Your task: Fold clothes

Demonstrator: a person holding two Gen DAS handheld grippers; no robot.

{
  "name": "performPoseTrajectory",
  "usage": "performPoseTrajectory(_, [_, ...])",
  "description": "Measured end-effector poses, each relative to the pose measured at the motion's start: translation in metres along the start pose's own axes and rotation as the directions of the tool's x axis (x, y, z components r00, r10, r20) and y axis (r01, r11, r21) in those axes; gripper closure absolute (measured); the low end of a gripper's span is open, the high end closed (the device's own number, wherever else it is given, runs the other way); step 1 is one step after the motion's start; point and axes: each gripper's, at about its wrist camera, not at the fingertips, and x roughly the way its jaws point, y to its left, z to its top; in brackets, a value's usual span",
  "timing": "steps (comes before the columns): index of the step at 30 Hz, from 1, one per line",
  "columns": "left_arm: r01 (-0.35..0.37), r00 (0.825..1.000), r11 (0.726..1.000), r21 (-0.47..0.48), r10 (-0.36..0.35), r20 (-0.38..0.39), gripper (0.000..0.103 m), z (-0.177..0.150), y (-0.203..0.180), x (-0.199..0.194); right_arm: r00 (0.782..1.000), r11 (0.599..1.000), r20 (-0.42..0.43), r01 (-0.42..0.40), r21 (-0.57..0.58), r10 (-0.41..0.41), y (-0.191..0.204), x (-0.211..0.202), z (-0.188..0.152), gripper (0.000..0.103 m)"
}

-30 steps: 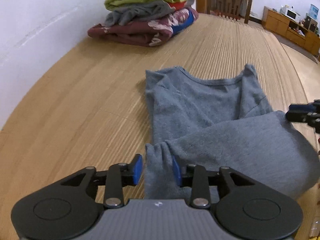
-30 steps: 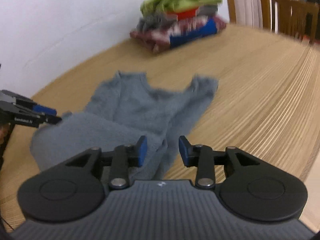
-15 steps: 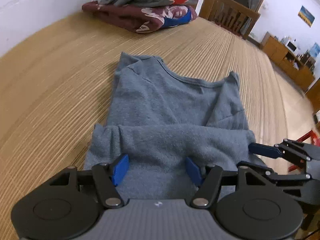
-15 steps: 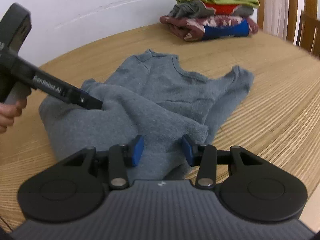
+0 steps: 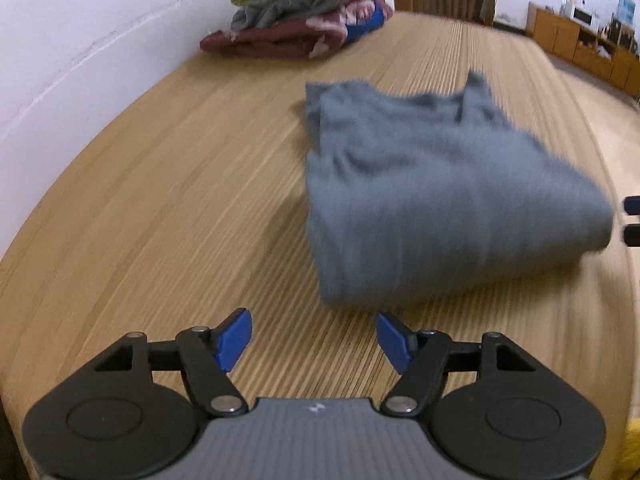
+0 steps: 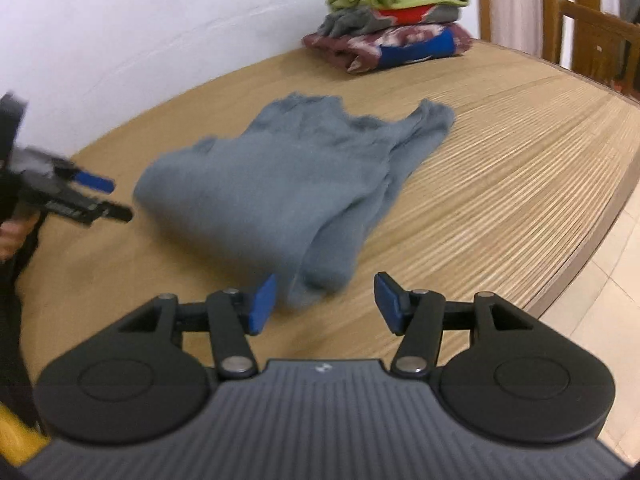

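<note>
Soft grey knit top [image 5: 432,184], already folded once, hem half doubled over the body, neckline and shoulder straps at the far end. It lies flat on the ribbed wooden table [image 5: 168,200], well short of the stack of folded clothes [image 5: 304,12] by the white wall and nearer the front edge than that stack.

Handling, my read: light, limp, thick-ish fabric, not slippery, not fragile; it will sag and bunch if lifted from one point. Best taken by two corners of the near folded edge, one per tool, so both layers are pinched together.

Left gripper [image 5: 314,338]: jaws have just been opening, now wide apart, nothing between the blue pads, bare table below; the top's near corner lies just beyond the tips. Right gripper [image 6: 326,304]: jaws also just opening, about half spread, not gripping; the near corner of the top sits just ahead, close to the left pad, contact unclear through blur.

Containers: none in view. The stack sits directly on the table, green garment on top.
</note>
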Motion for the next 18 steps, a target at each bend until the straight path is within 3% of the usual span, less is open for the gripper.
performPoseTrajectory(5, [0.040,0.997,0.999,0.036,-0.042,0.064,0.032,-0.003,-0.008,0.017,0.998,0.996,0.034,0.047,-0.080,-0.044,0.025,0.023,-0.012,0.046])
performPoseTrajectory(10, [0.045,0.992,0.987,0.157,-0.062,0.106,0.028,0.002,-0.020,0.040,0.996,0.993,0.065,0.062,-0.099,-0.056,0.035,0.051,-0.014,0.044])
performPoseTrajectory(12, [0.065,0.990,0.982,0.176,-0.085,0.112,0.037,0.006,-0.022,0.043,0.994,0.988,0.083,0.080,-0.134,-0.069,0.040,0.058,-0.015,0.043])
performPoseTrajectory(13, [0.076,0.989,0.981,0.179,-0.097,0.111,0.050,0.008,-0.024,0.043,0.993,0.986,0.095,0.085,-0.142,-0.072,0.041,0.058,-0.015,0.044])
performPoseTrajectory(14, [0.087,0.988,0.980,0.180,-0.108,0.110,0.055,0.010,-0.026,0.042,0.992,0.985,0.106,0.091,-0.150,-0.075,0.041,0.058,-0.016,0.047])
performPoseTrajectory(15, [0.085,0.986,0.978,0.191,-0.109,0.122,0.059,0.009,-0.031,0.038,0.993,0.989,0.104,0.065,-0.135,-0.051,0.040,0.057,-0.014,0.064])
performPoseTrajectory(18, [0.108,0.980,0.977,0.186,-0.136,0.144,0.066,0.003,-0.037,0.016,0.993,0.996,0.113,0.024,-0.086,-0.014,0.034,0.033,-0.007,0.075])
